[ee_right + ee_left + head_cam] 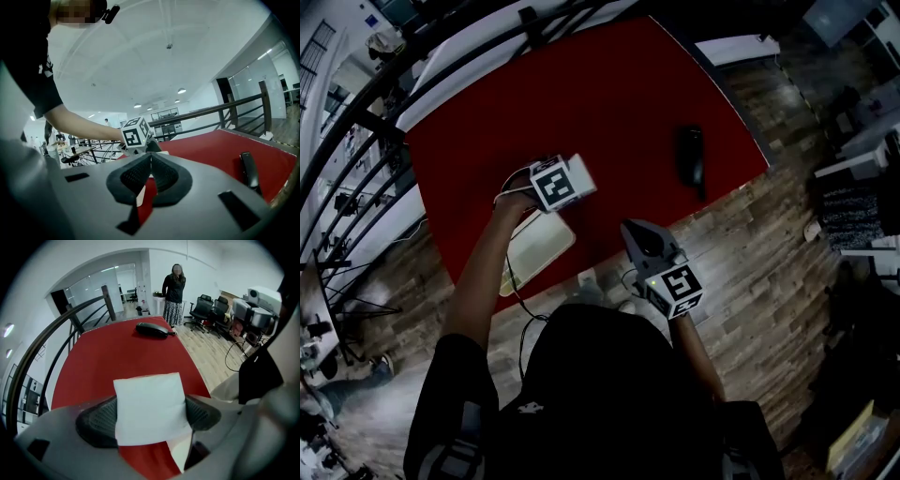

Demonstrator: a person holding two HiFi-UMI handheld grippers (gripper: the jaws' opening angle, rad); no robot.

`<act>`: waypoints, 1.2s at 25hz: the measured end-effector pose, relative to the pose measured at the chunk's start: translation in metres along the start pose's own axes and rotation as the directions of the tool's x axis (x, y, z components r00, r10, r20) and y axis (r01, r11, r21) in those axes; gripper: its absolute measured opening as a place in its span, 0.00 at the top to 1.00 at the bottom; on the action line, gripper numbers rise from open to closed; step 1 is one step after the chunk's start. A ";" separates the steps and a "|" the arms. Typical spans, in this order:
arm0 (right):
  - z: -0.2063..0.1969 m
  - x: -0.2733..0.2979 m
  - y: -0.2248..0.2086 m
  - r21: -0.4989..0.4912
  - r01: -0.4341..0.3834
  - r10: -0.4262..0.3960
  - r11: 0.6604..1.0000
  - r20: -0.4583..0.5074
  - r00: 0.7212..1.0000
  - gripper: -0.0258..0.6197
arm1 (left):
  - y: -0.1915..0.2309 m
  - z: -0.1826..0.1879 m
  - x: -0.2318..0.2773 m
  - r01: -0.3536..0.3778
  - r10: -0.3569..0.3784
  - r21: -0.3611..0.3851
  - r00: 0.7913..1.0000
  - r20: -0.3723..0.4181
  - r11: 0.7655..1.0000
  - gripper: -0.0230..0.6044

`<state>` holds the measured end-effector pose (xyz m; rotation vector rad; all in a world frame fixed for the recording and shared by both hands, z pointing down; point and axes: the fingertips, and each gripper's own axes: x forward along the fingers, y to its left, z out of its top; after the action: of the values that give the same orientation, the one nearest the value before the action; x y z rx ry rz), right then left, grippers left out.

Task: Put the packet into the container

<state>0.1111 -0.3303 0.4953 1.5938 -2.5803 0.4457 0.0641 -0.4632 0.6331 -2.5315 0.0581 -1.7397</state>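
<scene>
Left tool (150,417): jaws clamped on a flat white packet (147,401), one ribbed pad on each side edge. The packet stands up between the pads, and its upper half sticks out past the tips. In the head view the packet hangs just beyond the far end of the container (546,246), over the red bench (581,84), above the container rather than inside it. The container is a shallow cream tray lying at the bench's near edge. Whether it overhangs the edge cannot be told. Right tool (150,164): jaws pressed together with nothing between them. It is held to the right of the container near the bench's front edge, apart from the packet. Its own view looks toward the left tool's marker cube (135,132) and the bare forearm behind it. A dark oblong object (691,155) lies on the bench well to the right of the container, toward the far right edge. A person (174,294) stands on the wooden floor far beyond the container, past the bench's end.
</scene>
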 end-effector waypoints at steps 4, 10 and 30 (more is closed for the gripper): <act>-0.001 0.003 0.015 -0.009 -0.054 0.054 0.999 0.000 0.999 0.93 | -0.011 -0.022 -0.017 -0.022 0.022 -0.049 1.000 -0.005 0.999 0.26; -0.008 -0.001 0.039 -0.024 -0.121 0.121 0.992 -0.013 0.993 0.93 | -0.021 -0.021 -0.045 -0.078 0.084 -0.104 0.995 0.046 0.991 0.26; -0.019 -0.017 0.092 -0.055 -0.264 0.263 0.963 -0.030 0.964 0.93 | -0.078 -0.080 -0.089 -0.119 0.113 -0.189 0.993 -0.044 0.975 0.26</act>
<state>0.0359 -0.2714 0.4911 1.2242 -2.7713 0.3986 -0.0429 -0.3825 0.5846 -2.5671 0.3849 -1.8113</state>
